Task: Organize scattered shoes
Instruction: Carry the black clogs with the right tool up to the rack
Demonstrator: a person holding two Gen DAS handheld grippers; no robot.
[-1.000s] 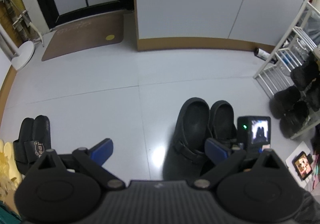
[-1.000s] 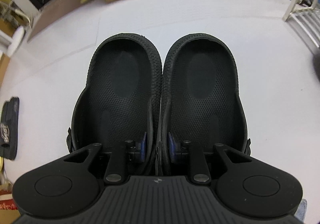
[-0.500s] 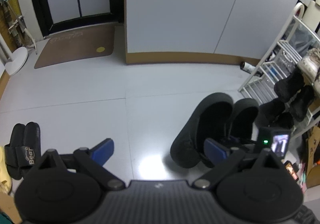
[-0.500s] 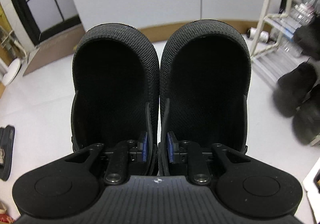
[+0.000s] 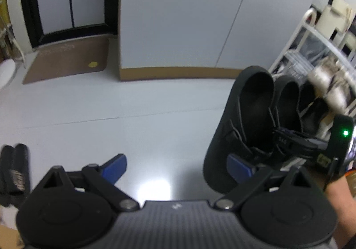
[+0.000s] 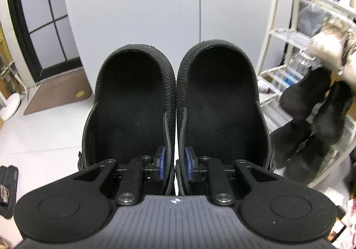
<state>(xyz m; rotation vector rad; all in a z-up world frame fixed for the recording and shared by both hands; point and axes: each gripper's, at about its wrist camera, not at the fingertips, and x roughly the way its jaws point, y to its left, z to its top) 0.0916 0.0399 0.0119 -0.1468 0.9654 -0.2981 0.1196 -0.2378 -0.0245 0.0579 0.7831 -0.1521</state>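
Observation:
A pair of black clogs (image 6: 175, 111) hangs in the air, held side by side. My right gripper (image 6: 174, 165) is shut on their two inner walls, one blue pad inside each shoe. In the left wrist view the same clogs (image 5: 253, 119) hang at the right, off the floor, with the right gripper (image 5: 289, 137) behind them and a person's hand below it. My left gripper (image 5: 175, 166) stands open over bare floor with nothing between its fingers. A white shoe rack (image 6: 311, 66) stands at the right, close beyond the clogs.
Black shoes (image 6: 311, 115) and a fuzzy beige pair (image 6: 329, 46) sit on the rack. Black slides (image 5: 15, 173) lie on the floor at far left. A brown doormat (image 5: 66, 59) lies before a dark door. A white cabinet (image 5: 178, 21) rises ahead.
The right gripper has lifted the clogs off the floor and tilted up, so the rack and cabinet now show behind them. The left gripper rose slightly and tilted up.

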